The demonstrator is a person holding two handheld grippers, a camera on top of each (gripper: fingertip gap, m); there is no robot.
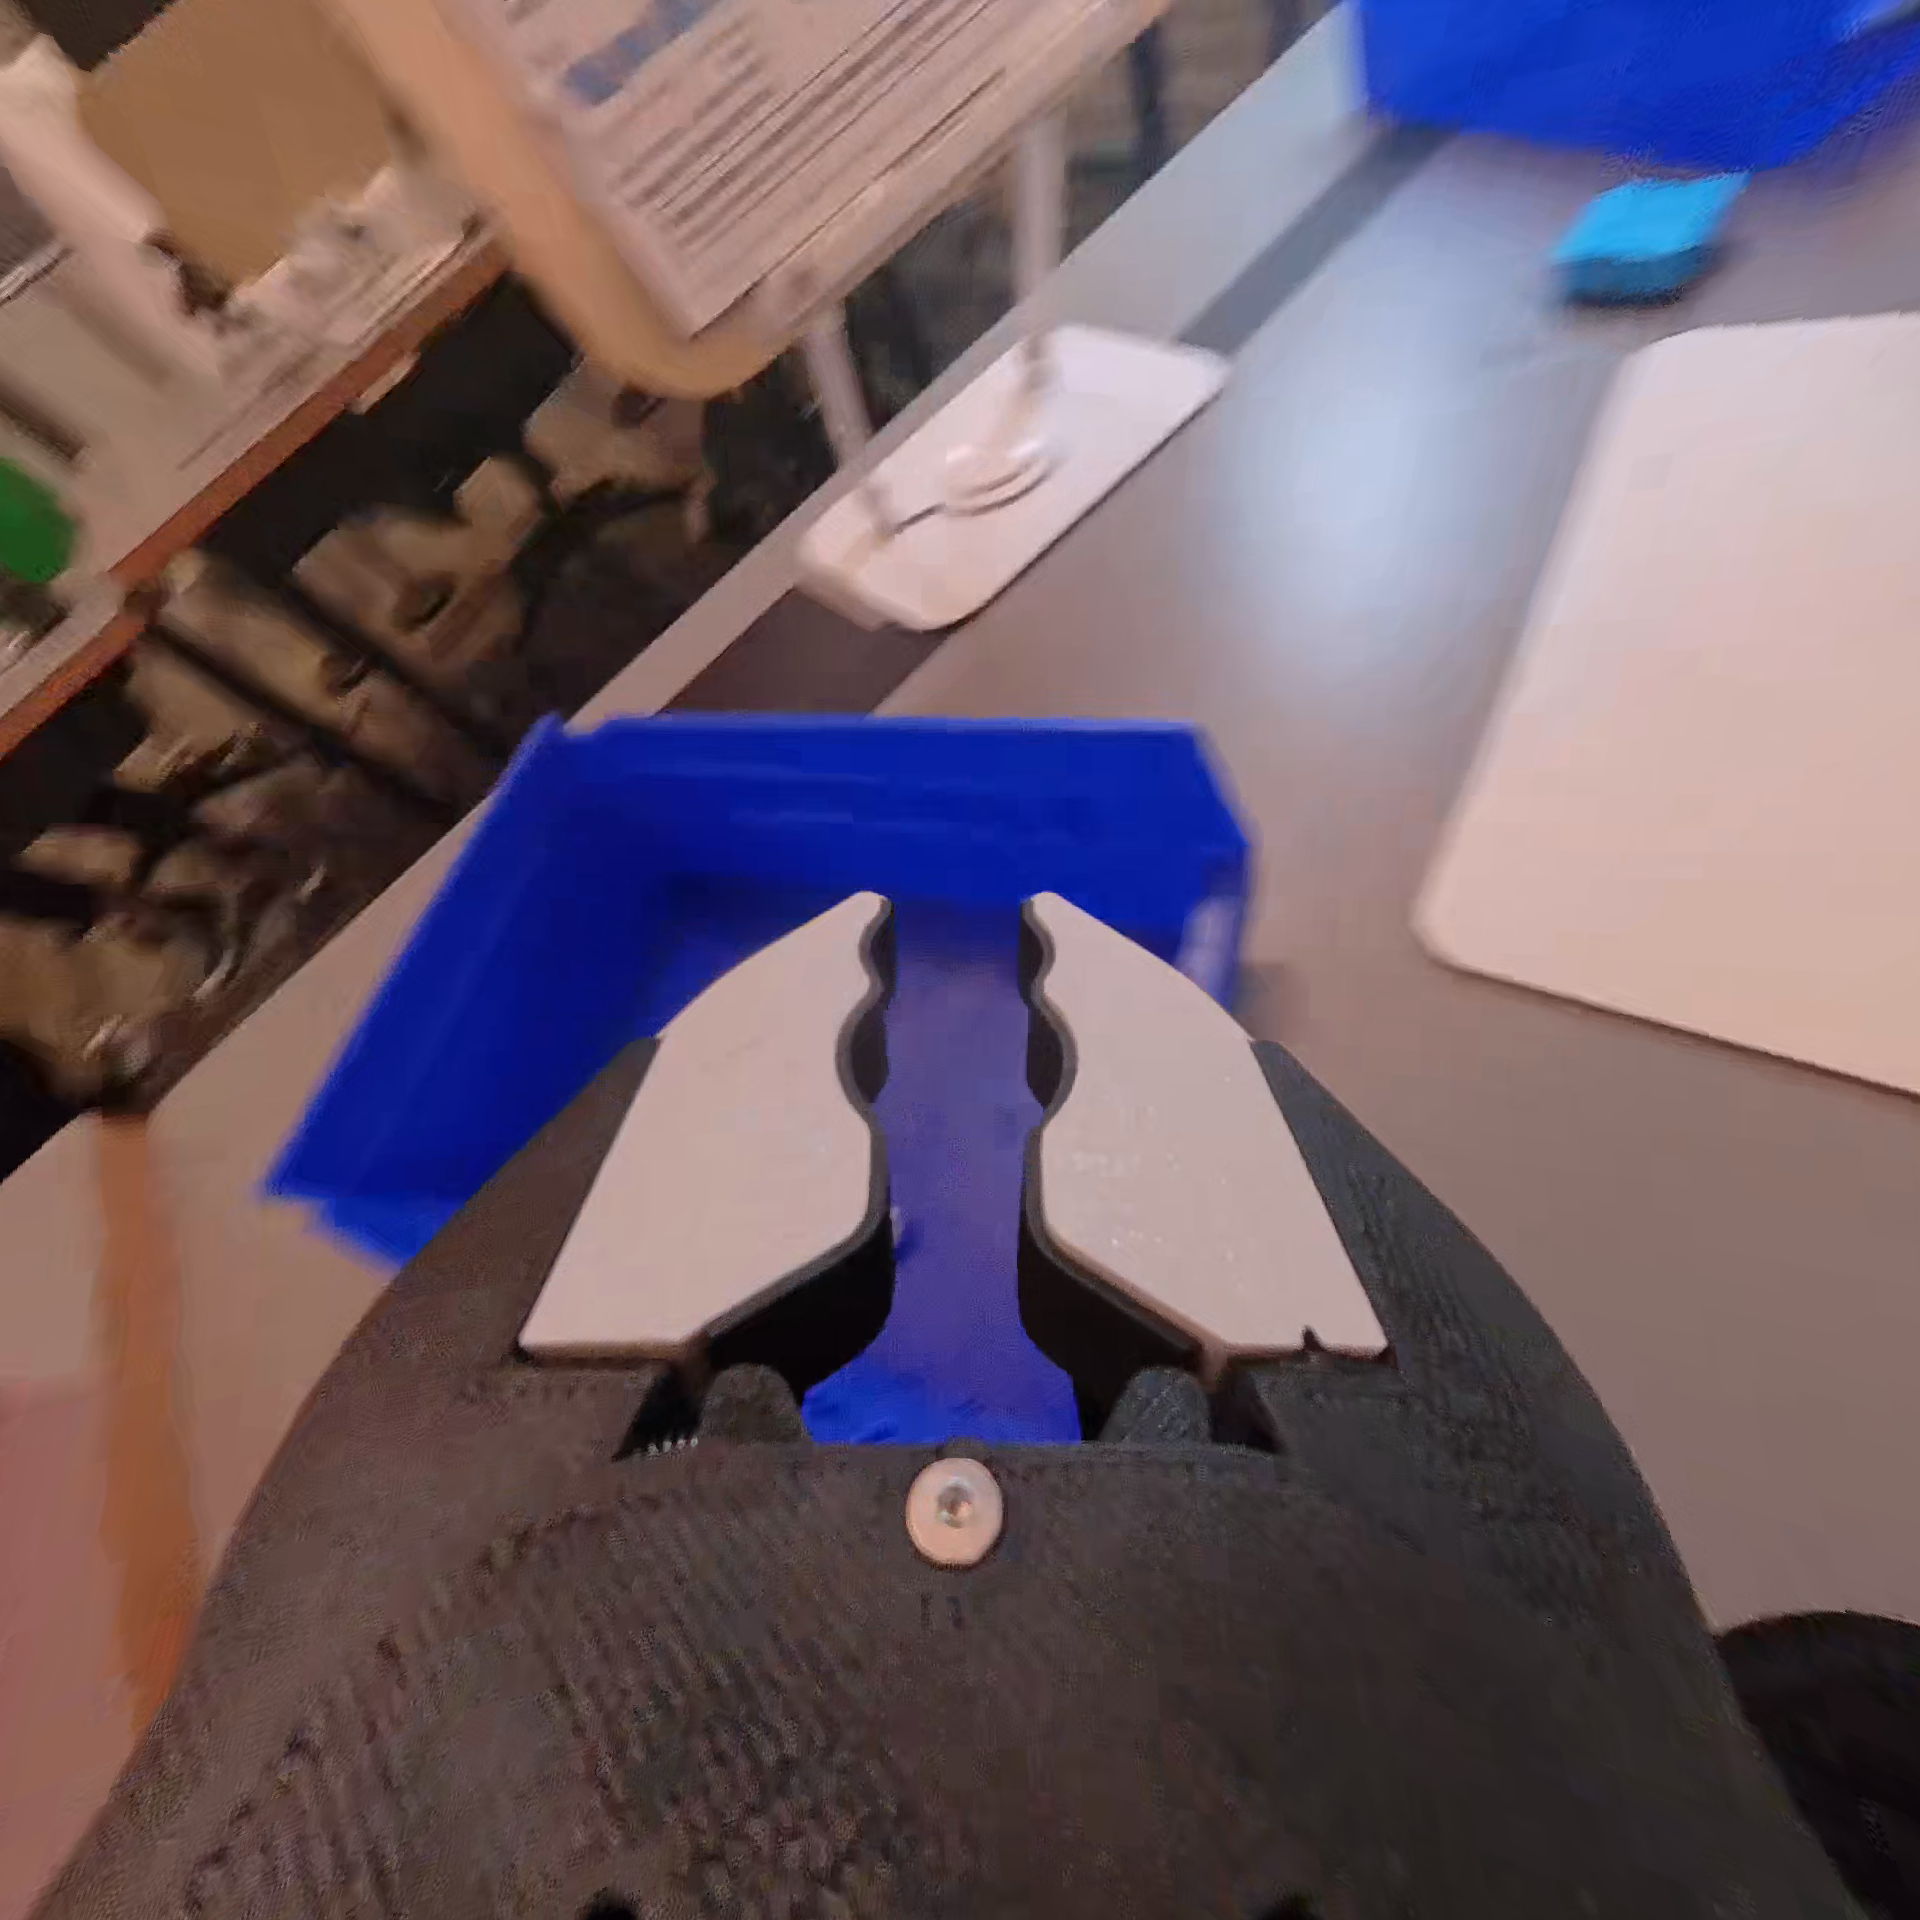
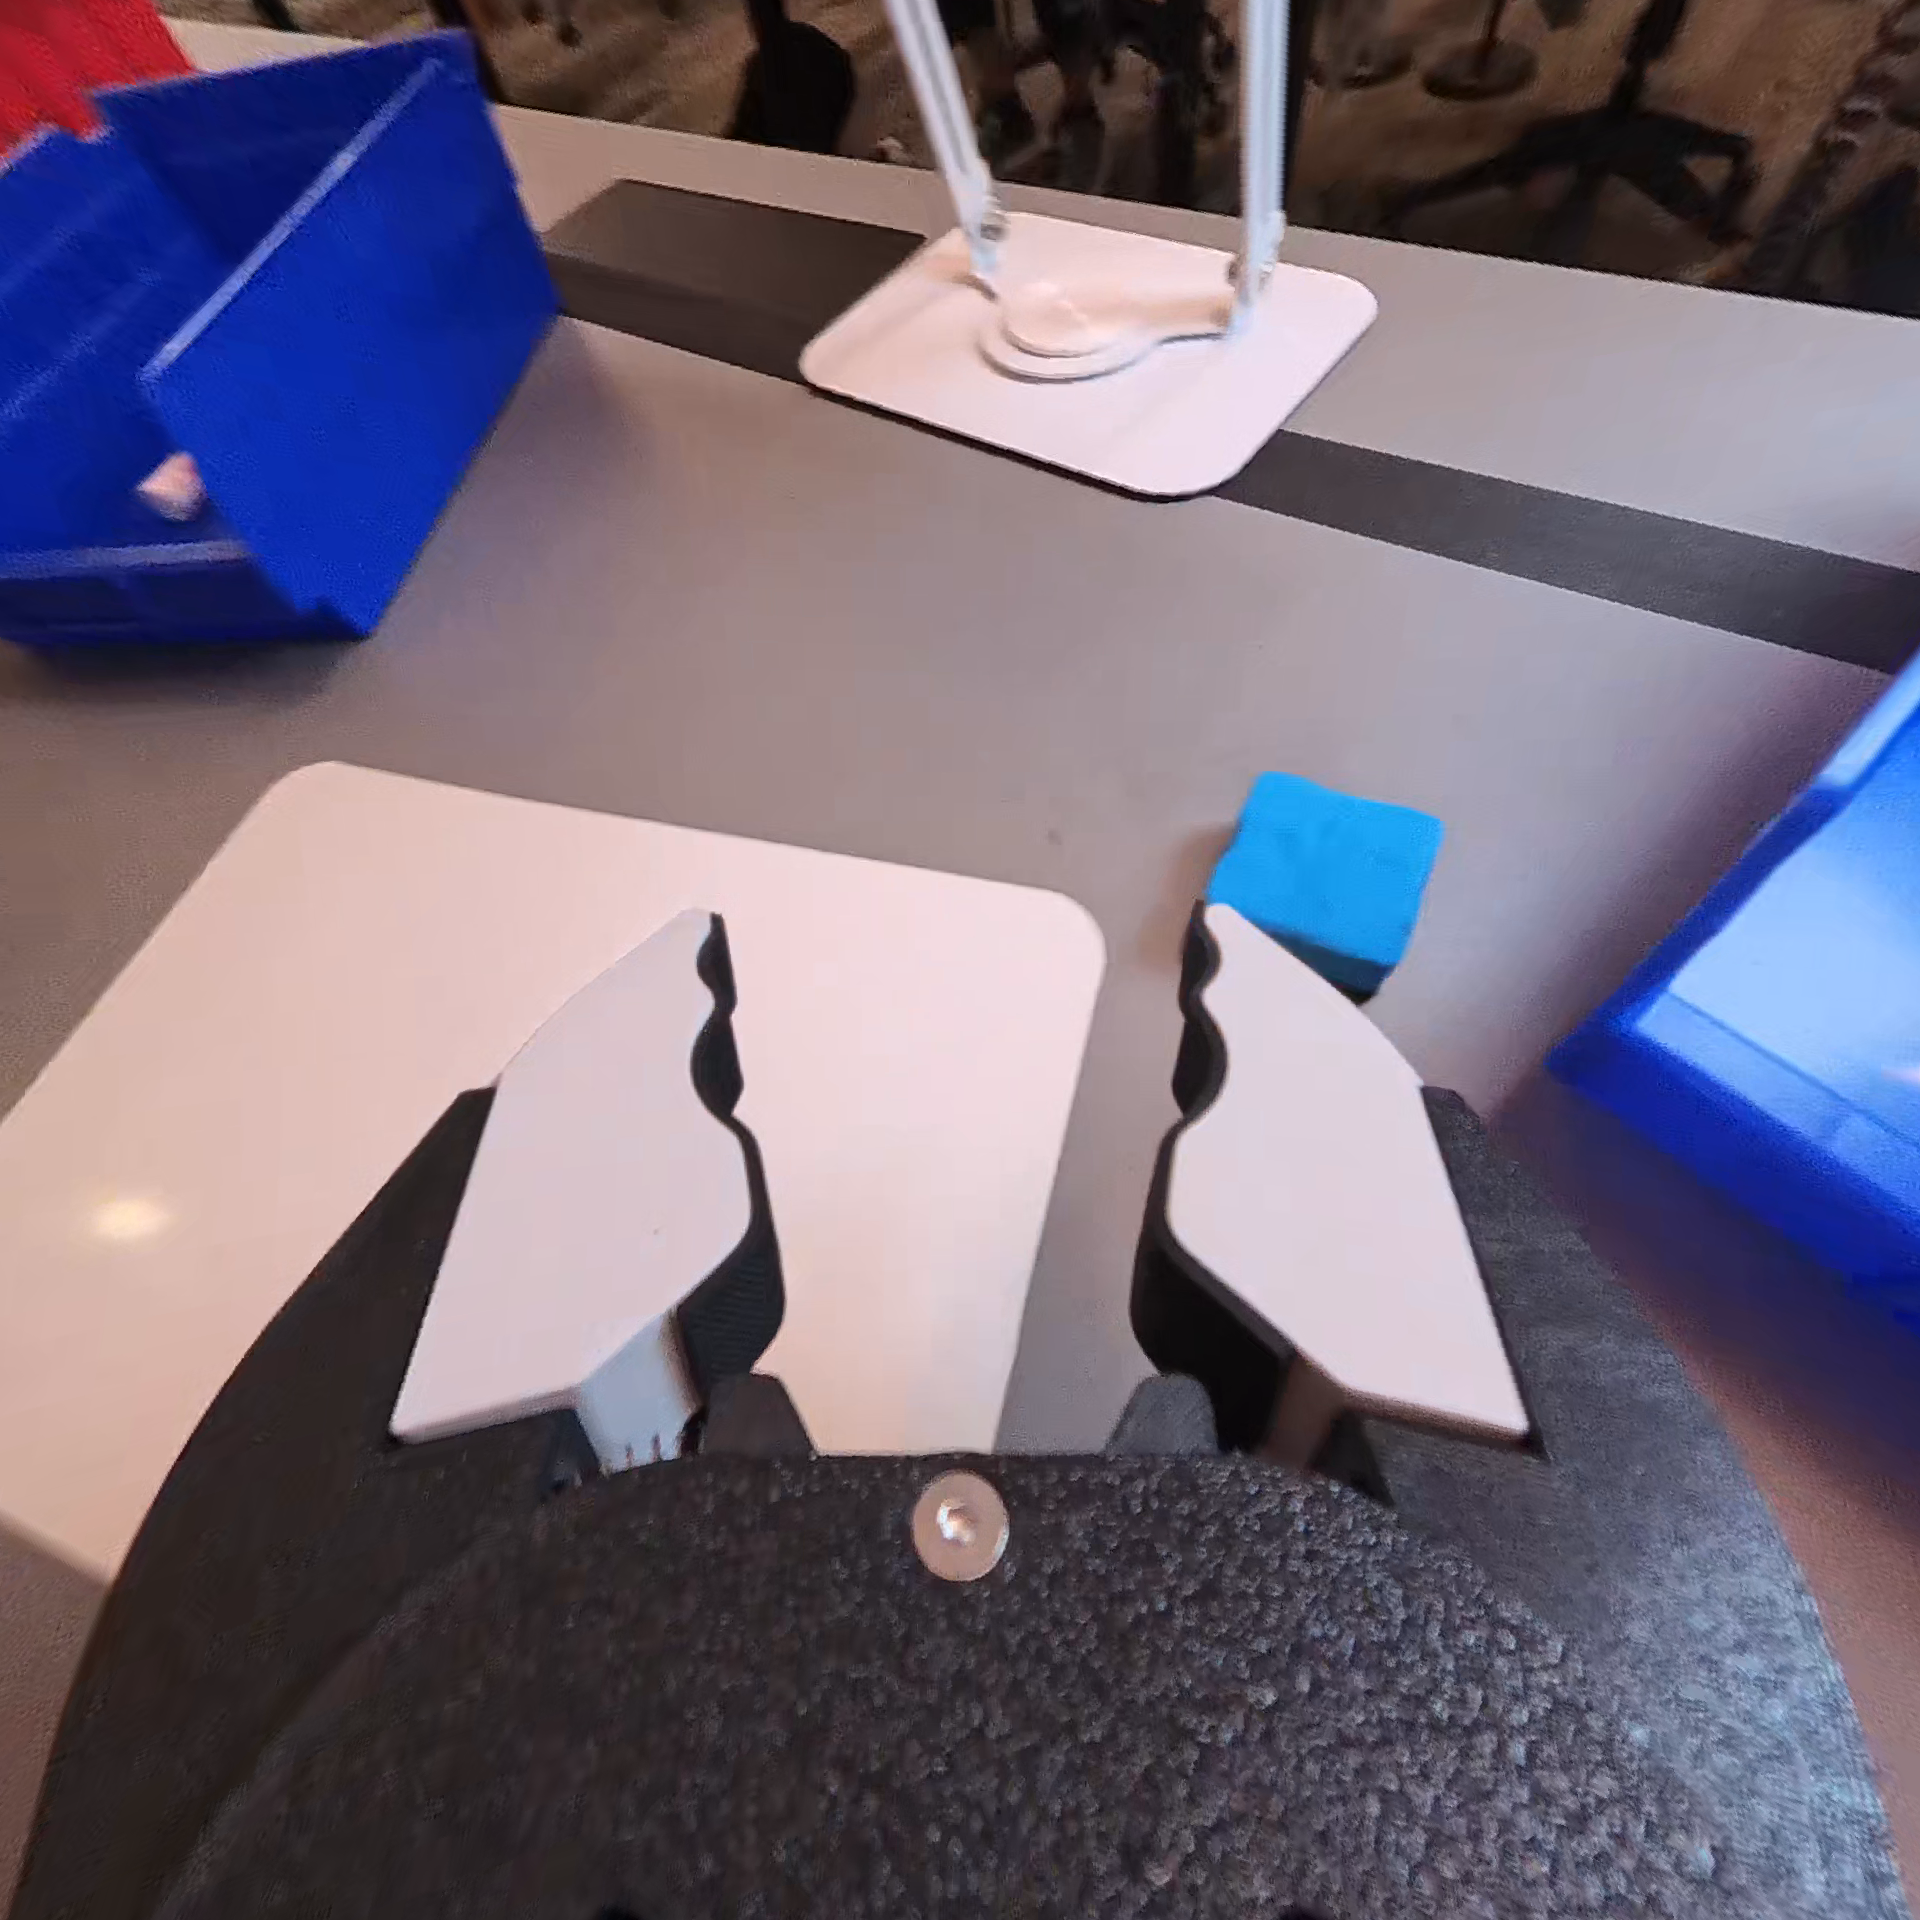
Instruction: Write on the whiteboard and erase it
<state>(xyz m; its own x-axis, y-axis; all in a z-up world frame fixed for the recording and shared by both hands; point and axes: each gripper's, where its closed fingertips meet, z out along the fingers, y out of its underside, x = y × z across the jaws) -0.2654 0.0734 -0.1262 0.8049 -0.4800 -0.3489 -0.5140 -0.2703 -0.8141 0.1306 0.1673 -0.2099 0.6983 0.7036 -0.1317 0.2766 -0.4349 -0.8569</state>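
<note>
right gripper (image 2: 956, 935) apart — over whiteboard (image 2: 312, 987) | eraser (image 2: 1325, 883) just beside | left gripper (image 1: 956, 914) narrowly apart — above blue bin (image 1: 499, 977)

A blue bin (image 2: 312, 343) sits at 10 o'clock in the right wrist view, open side up, on the grey bench (image 2: 831, 644). A second blue bin (image 2: 1766, 1060) shows at 3 o'clock, cut off by the edge. A white stand base (image 2: 1195, 405) lies at 12 o'clock, across a dark strip (image 2: 1558, 530) in the bench, with two white struts (image 2: 945, 135) rising from it. In the left wrist view, blurred shelves (image 1: 208, 436) fill 10 o'clock.
</note>
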